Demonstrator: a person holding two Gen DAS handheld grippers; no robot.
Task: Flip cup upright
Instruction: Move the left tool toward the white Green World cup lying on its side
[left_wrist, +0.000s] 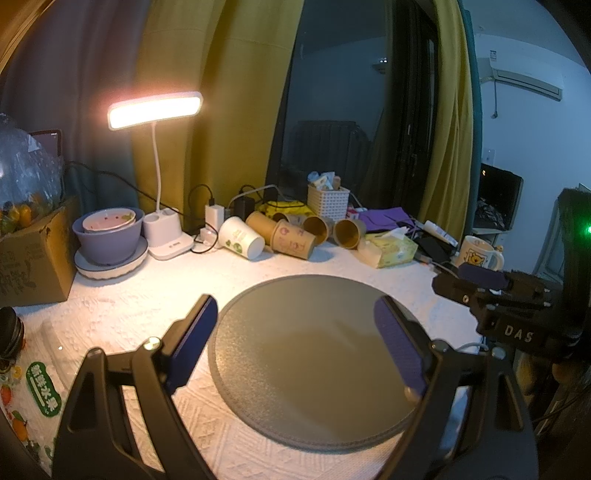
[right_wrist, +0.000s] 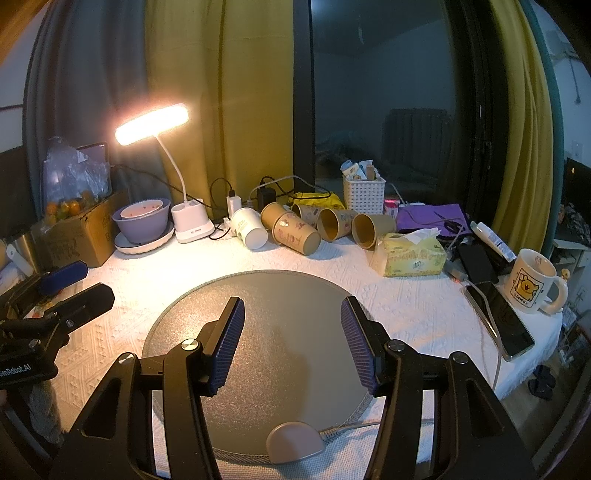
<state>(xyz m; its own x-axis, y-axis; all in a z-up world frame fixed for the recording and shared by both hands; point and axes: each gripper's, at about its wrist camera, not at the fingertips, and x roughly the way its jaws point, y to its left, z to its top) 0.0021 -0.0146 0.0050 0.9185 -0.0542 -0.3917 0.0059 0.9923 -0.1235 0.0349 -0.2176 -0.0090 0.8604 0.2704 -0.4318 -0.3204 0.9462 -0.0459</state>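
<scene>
Well beyond our fingertips, at the back of the counter (right_wrist: 406, 306), we see paper cups lying on their sides: a white cup (right_wrist: 249, 228) leftmost, then brown cups (right_wrist: 295, 232) with mouths facing us. Our left gripper (left_wrist: 295, 332) and right gripper (right_wrist: 291, 339) hover over the round grey mat (right_wrist: 288, 295), fingers spread wide, holding nothing.

White-clothed table (right_wrist: 406, 306) carries round grey mat (right_wrist: 280, 317), tipped paper cups (right_wrist: 295, 230).
</scene>
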